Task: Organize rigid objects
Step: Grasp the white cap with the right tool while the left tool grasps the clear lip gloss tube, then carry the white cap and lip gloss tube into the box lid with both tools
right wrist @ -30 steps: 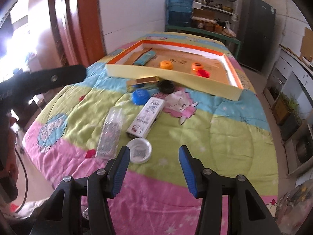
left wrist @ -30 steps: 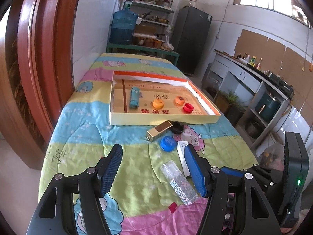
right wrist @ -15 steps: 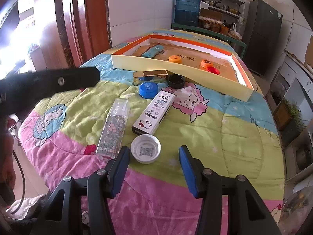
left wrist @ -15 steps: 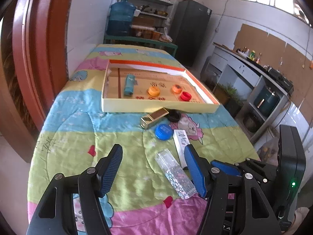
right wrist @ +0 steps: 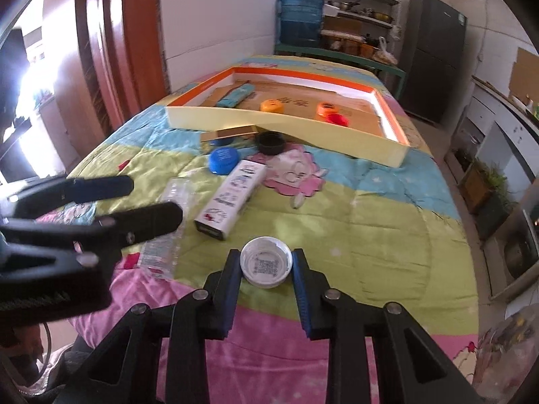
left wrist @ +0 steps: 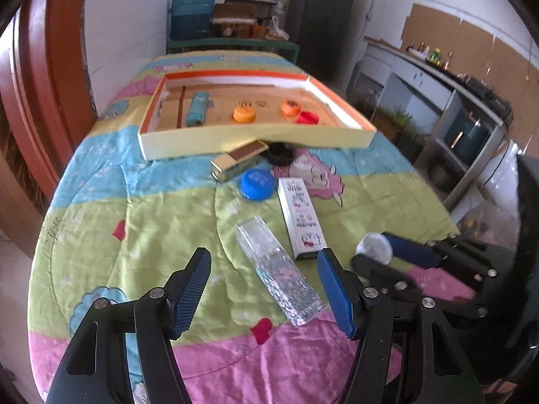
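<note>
My right gripper (right wrist: 266, 264) is shut on a white round lid (right wrist: 266, 262), low over the quilt; the lid also shows in the left wrist view (left wrist: 374, 247). My left gripper (left wrist: 262, 286) is open and empty, just above a clear glitter box (left wrist: 278, 271). Beside it lie a white cartoon box (left wrist: 301, 217), a blue lid (left wrist: 255, 183), a gold box (left wrist: 237, 163) and a black lid (left wrist: 281, 155). The yellow tray (left wrist: 256, 139) behind them holds a teal box (left wrist: 197, 107), two orange lids (left wrist: 245, 114) and a red lid (left wrist: 308, 118).
The table has a colourful quilt (left wrist: 151, 208). A red-brown door frame (left wrist: 40, 77) stands at the left. Shelves and a blue water jug (left wrist: 192, 11) are behind the table; a counter (left wrist: 438, 77) runs along the right.
My right gripper moved forward and closed on the white lid. My left gripper moved forward and lower, toward the clear glitter box.
</note>
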`<state>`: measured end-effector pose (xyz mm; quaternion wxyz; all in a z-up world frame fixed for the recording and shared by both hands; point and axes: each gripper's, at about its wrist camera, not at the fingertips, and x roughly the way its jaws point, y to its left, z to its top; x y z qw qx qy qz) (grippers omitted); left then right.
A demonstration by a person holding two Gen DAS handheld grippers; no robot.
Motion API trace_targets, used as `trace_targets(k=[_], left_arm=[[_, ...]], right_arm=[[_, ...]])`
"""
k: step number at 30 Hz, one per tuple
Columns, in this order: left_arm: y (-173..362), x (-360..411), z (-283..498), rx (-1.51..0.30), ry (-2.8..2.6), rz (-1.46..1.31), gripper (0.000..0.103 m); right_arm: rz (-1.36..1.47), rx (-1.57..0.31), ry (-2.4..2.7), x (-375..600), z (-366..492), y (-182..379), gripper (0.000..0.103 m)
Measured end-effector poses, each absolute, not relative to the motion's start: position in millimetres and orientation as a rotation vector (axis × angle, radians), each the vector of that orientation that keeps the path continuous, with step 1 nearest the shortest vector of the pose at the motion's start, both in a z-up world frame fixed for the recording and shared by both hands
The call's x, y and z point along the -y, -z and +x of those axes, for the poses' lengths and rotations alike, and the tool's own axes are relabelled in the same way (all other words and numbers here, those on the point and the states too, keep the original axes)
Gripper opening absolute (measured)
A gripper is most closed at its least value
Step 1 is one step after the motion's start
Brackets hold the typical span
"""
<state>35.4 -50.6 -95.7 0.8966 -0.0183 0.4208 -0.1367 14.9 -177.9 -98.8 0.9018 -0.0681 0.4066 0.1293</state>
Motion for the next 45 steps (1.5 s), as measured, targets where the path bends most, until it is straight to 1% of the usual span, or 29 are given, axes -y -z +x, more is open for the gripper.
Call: trace_targets(k=[6, 15, 24, 25, 28, 30, 33, 38, 45], left_arm=[[106, 59, 38, -0.913, 0.222, -0.007, 0.068], [112, 34, 44, -0.933, 0.146, -0.005, 0.069], [115, 36, 54, -0.902, 0.152, 0.022, 0.067], [115, 36, 55, -0.896, 0.163, 0.016, 0.066], [113, 34, 57, -0.878, 0.201, -0.007, 0.048], [112, 34, 57, -0.867, 0.239, -0.018, 0.023], [112, 34, 57, -0.866, 0.255, -0.026, 0.021], [106, 29, 56, -0.858, 0.255, -0.055, 0.021], [83, 23, 54, -0.801, 0.255, -0.064, 0.02]], right_arm=[[-0.124, -0.849, -0.246, 190, 12, 103, 0.03], [-0.096, -0.842, -0.255, 194, 13, 103, 0.03], [-0.092, -0.843, -0.259, 193, 15, 104, 0.03], [-0.093, -0.843, -0.259, 193, 15, 104, 0.03], [-0.09, -0.844, -0.257, 192, 16, 104, 0.03], [-0.089, -0.844, -0.256, 192, 17, 104, 0.03], [-0.083, -0.843, -0.254, 192, 18, 104, 0.03], [-0.071, -0.835, -0.243, 195, 21, 101, 0.03], [-0.05, -0.818, -0.245, 197, 30, 88, 0.03]])
